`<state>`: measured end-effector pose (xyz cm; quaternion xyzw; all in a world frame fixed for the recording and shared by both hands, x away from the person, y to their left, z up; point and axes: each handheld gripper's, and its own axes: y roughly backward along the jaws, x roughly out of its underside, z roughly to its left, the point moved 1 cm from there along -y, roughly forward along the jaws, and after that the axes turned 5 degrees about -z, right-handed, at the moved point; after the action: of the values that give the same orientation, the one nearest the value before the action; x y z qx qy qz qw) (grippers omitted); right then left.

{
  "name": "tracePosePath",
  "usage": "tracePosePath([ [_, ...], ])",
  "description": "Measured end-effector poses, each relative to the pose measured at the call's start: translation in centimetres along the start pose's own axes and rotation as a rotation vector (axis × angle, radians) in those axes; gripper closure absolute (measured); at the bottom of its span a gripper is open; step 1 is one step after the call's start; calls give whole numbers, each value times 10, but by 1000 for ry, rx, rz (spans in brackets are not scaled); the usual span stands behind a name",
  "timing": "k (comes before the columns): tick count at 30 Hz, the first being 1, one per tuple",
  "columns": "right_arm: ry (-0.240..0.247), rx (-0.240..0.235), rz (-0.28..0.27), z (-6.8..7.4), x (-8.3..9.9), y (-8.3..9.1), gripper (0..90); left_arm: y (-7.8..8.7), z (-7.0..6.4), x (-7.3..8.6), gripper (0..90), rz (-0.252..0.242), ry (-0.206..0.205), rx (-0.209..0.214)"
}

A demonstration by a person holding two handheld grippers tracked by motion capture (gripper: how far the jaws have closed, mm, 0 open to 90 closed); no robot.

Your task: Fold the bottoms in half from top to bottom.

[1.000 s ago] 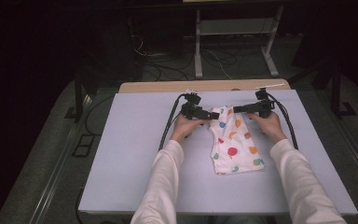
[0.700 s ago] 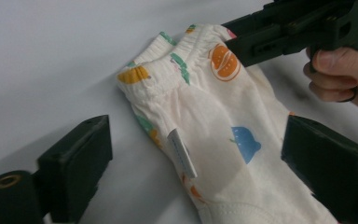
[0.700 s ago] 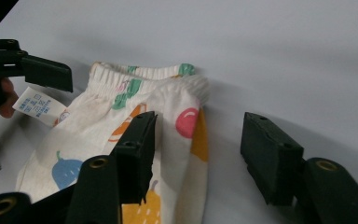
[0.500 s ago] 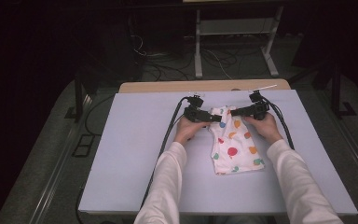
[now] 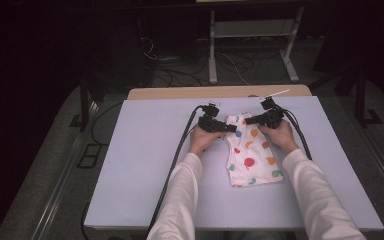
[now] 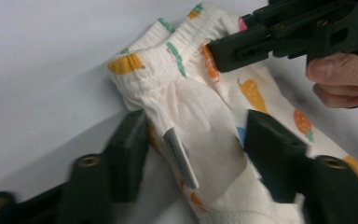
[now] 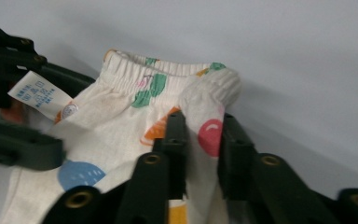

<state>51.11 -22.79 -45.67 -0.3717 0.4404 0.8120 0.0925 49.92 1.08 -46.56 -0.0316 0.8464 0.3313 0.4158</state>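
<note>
The spotted garment lies mid-table, waistband away from the person. The right gripper pinches a waistband fold, clenched, seemingly to lift or spread it; the left gripper straddles the other side, jaws apart, beside the care label.

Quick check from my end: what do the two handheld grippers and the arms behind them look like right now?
Both the left gripper and the right gripper are black, with two flat, blocky jaws joined by brass-coloured rivets. A black cable trails from the left one, another from the right. The person wears long white sleeves.
</note>
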Motion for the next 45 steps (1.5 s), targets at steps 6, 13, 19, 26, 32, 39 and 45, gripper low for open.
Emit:
tracePosePath([
  [6,-41,-18,-5,-5,1,3,861,-3,2,1,706,-8,40,-44],
  [13,-51,-59,-18,-5,-2,13,870,-3,-2,1,867,-18,20,-68],
  [19,-28,-82,-12,-10,-1,24,873,1,-2,3,871,-47,31,-47],
  [26,-49,-114,-46,-17,9,29,873,4,-7,3,872,-71,23,-35],
  [32,-29,-132,-82,-15,13,37,873,12,-15,-2,872,-91,0,-34],
  [39,27,-135,-113,-7,11,48,872,21,-24,-7,871,-110,-36,-28],
  [45,24,-149,-125,-6,13,54,872,23,-29,-8,871,-108,-48,-35],
])
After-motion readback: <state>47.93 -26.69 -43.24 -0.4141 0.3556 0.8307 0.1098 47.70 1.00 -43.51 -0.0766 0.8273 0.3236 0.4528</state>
